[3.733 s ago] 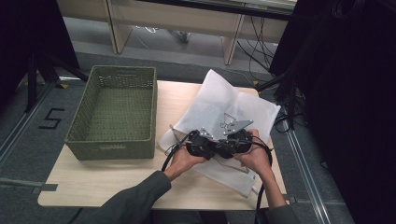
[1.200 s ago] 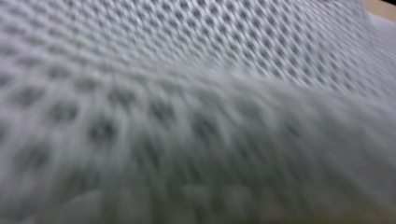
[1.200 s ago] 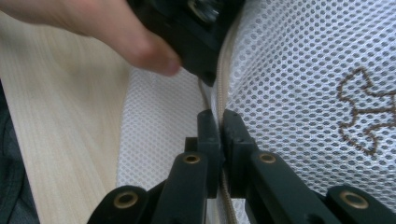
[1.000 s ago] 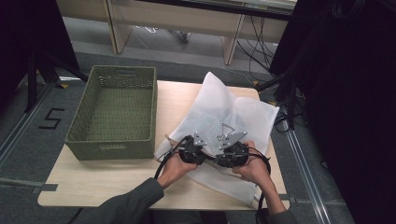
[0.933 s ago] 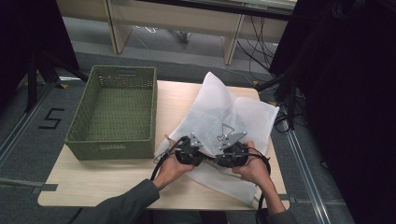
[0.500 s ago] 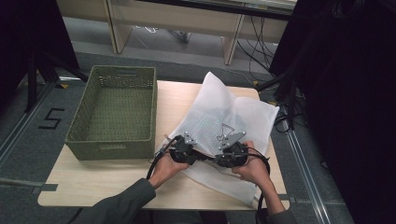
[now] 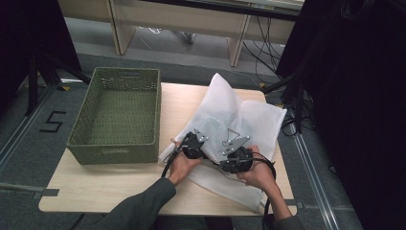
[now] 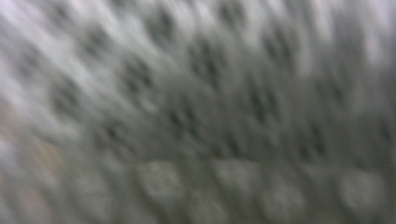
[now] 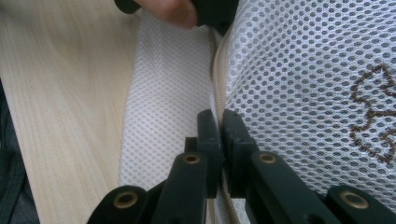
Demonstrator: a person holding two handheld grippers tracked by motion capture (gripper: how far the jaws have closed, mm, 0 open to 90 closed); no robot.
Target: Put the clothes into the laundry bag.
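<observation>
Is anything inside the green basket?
Empty. In the high view the green basket shows only its bare woven floor; the white mesh bag lies beside it on the table.

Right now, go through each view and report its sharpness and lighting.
High view: evenly lit wooden table, dark surroundings, mesh bag reads clearly. Left gripper view: heavily blurred mesh, no edges resolve. Right gripper view: sharp; right gripper pinched on the bag's zipper seam, mesh holes crisp.

- A light wooden table [image 7: 115, 184] carries everything.
- A green woven basket [image 7: 117, 115] sits on its left half, near the far edge.
- A white mesh bag [image 7: 239, 120] lies spread over the right half.
</observation>
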